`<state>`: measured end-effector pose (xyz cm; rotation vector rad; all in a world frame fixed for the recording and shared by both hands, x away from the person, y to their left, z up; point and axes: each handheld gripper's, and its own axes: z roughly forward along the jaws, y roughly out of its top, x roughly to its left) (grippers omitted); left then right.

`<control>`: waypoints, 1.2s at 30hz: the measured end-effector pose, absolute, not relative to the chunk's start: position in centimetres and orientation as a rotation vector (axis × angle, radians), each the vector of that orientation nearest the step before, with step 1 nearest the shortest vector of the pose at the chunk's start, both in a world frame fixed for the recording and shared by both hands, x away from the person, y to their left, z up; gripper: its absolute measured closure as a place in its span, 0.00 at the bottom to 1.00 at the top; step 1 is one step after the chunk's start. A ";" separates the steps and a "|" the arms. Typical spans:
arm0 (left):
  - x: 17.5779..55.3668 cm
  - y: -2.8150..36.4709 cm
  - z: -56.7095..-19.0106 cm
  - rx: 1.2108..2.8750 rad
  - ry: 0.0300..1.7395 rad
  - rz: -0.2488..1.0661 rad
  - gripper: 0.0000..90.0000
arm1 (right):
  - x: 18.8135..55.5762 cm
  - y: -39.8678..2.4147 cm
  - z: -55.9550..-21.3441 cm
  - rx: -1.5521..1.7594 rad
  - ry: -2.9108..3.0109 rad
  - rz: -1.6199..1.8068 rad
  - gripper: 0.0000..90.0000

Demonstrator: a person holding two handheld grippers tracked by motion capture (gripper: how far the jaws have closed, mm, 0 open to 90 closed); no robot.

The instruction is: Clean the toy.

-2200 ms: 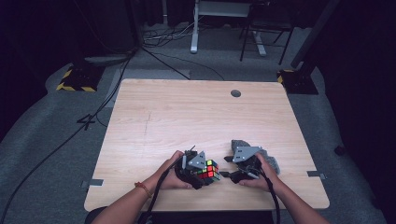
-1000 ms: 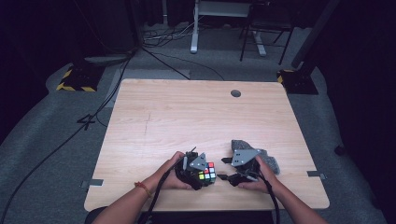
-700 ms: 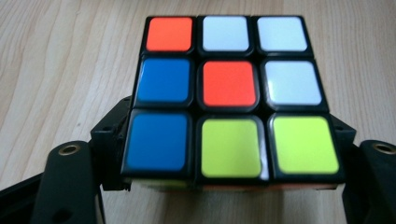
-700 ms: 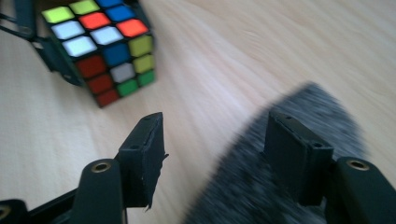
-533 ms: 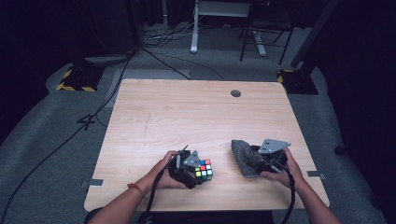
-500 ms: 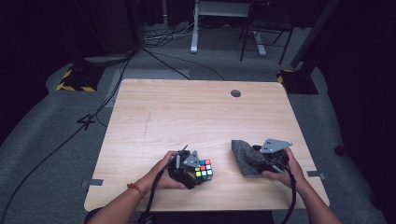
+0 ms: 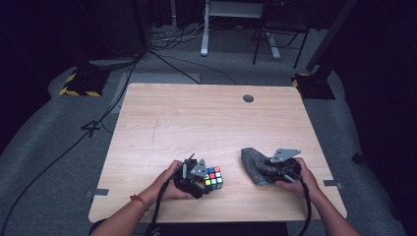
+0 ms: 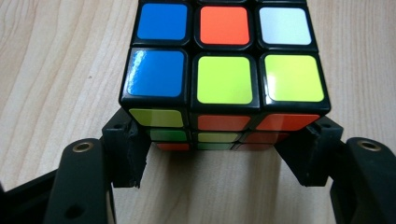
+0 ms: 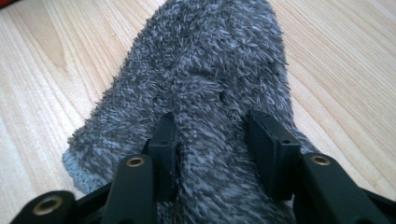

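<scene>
**Cube clamped on the left, sock pinched on the right**

We see the puzzle cube [image 7: 213, 177] near the front edge of the worktop [image 7: 206, 123], left of centre, resting on the wood. Our left hand-held gripper [image 8: 219, 156] is clamped on it: in the left gripper view both jaws press the cube's lower side corners, with blue, yellow, orange and white stickers facing up.

To the right, well apart from the cube, lies the fuzzy grey sock [image 7: 255, 165], also near the front edge. Our right hand-held gripper [image 9: 217, 140] has just been closing, and in the right gripper view a raised fold of the sock stands between its jaws with both pads bearing against the pile. The sock stretches away from that gripper across the wood.

Beyond the worktop, cables [image 7: 162, 54] trail over the grey floor.
</scene>
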<state>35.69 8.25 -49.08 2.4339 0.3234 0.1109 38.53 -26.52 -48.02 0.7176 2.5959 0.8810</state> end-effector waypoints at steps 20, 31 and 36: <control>36.4 6.9 -49.6 2.377 0.339 0.096 0.37 | 38.7 -26.9 -48.1 0.691 2.585 0.950 0.86; 36.9 7.5 -49.0 2.372 0.317 0.115 0.37 | 38.5 -26.8 -47.4 0.685 2.564 1.059 0.86; 37.0 8.0 -48.2 2.344 0.328 0.129 0.37 | 38.3 -26.6 -46.8 0.679 2.550 1.125 0.86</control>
